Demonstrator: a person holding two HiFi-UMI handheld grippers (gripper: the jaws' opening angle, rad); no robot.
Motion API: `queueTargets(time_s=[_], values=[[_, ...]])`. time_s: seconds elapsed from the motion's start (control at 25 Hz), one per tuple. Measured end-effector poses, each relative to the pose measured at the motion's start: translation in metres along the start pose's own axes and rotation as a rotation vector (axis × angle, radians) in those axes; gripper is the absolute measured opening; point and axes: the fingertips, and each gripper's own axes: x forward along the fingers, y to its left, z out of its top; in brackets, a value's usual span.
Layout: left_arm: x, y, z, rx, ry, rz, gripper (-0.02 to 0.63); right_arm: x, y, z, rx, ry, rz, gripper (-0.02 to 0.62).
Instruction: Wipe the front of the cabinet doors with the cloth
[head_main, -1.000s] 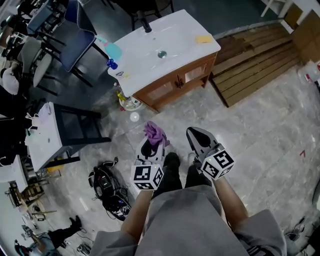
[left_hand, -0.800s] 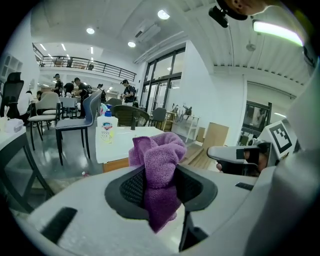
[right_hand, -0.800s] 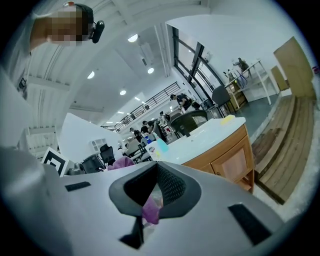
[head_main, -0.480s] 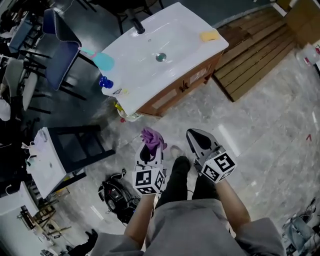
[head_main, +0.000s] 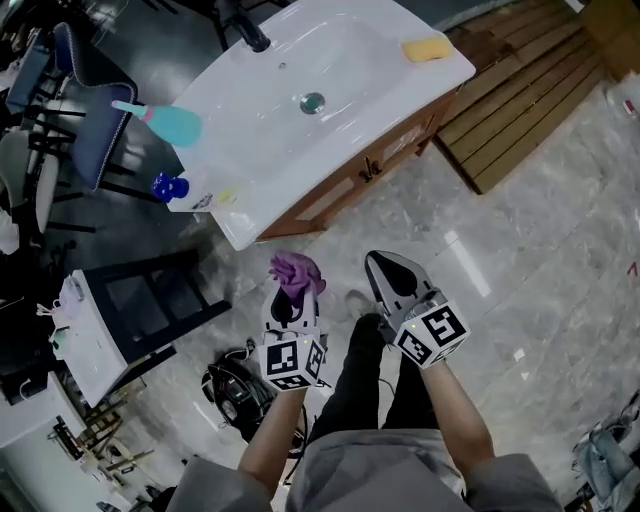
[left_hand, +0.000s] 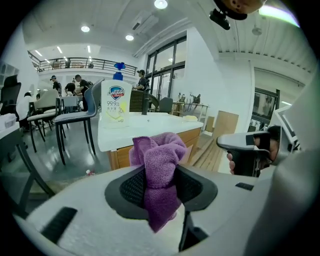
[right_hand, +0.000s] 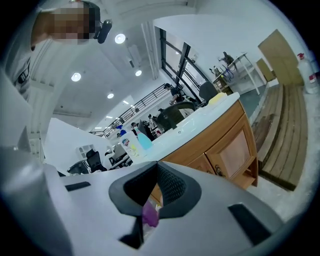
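A purple cloth (head_main: 296, 270) (left_hand: 160, 167) is bunched between the jaws of my left gripper (head_main: 292, 292) (left_hand: 161, 186), which is shut on it. My right gripper (head_main: 378, 264) (right_hand: 156, 189) is held beside it, jaws together with nothing in them. Both hover over the floor, a short way in front of the wooden cabinet doors (head_main: 345, 185) (right_hand: 234, 150) under the white sink top (head_main: 260, 130). The doors are closed. A bit of the purple cloth (right_hand: 150, 215) shows past the right jaws. The left gripper view shows the right gripper (left_hand: 246, 150) in a hand.
On the sink top sit a yellow sponge (head_main: 427, 47), a teal bottle (head_main: 172, 122) and a blue-capped soap bottle (head_main: 178, 188) (left_hand: 116, 104). A wooden pallet (head_main: 520, 85) lies right of the cabinet. A black stool (head_main: 150, 290) and a dark bag (head_main: 235, 385) are at the left.
The cabinet has come nearer and larger in the head view as the person moves towards it. Both grippers keep their pose, the cloth still held in the left.
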Motion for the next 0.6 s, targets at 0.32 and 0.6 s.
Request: queueTargets(time_s=[0.32, 0.6], values=[[0.034, 0.007, -0.024, -0.002, 0.014, 0.075, 0.146, 0.020, -0.021, -0.024, 0.011, 0.026, 0.038, 0.011], [0.055, 0.018, -0.039, -0.023, 0.022, 0.133, 0.146, 0.029, -0.033, -0.029, 0.040, 0.028, 0.059, 0.009]])
